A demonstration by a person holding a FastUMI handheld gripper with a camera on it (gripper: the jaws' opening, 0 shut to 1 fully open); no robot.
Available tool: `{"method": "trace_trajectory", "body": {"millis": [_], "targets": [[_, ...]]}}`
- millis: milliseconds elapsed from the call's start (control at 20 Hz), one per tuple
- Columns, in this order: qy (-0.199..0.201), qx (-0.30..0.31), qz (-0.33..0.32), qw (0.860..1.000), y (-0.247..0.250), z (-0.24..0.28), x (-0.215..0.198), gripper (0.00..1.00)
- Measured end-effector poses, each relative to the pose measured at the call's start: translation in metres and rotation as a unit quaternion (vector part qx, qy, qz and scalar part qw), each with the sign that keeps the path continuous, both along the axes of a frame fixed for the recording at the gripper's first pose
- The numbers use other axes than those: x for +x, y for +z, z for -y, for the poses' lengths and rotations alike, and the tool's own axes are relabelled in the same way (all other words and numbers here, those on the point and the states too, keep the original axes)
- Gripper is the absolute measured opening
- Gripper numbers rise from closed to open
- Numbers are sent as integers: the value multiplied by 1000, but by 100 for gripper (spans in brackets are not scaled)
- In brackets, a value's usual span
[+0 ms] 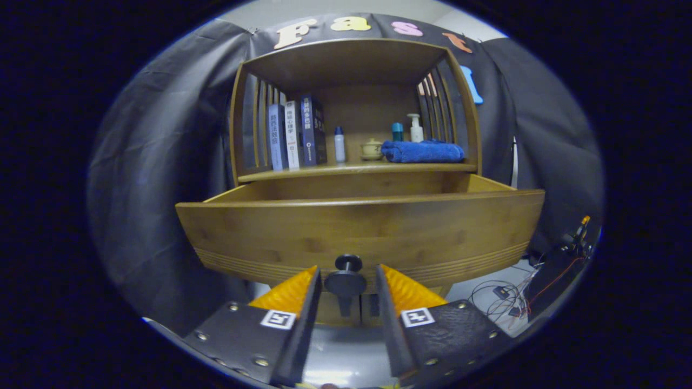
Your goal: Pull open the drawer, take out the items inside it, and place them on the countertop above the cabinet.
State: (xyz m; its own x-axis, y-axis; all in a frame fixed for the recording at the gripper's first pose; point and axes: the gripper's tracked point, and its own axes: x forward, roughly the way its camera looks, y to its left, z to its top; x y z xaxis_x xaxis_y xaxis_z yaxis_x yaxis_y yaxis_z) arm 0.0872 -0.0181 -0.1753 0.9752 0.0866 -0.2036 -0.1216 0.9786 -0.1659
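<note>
Straddling the knob with fingers apart and touching nothing, the tool sits low against the pulled-out drawer, whose inside lies above and beyond the fingers, contents hidden behind its front.

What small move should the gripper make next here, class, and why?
Probably back off the knob and rise above the drawer. The drawer already stands pulled out, and the gripper has its fingers open either side of the knob, with the drawer's inside hidden behind its front.
</note>
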Motion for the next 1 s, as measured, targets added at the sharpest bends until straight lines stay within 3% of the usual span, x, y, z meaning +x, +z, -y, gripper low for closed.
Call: {"method": "trace_trajectory", "body": {"millis": [200,550,750,1000], "targets": [[12,-22,6,1000,16,-1,-10,98],[-1,12,2,1000,68,-15,-5,99],[-11,22,5,1000,105,-23,26,99],[-10,21,-71,997,104,-28,86,99]]}}
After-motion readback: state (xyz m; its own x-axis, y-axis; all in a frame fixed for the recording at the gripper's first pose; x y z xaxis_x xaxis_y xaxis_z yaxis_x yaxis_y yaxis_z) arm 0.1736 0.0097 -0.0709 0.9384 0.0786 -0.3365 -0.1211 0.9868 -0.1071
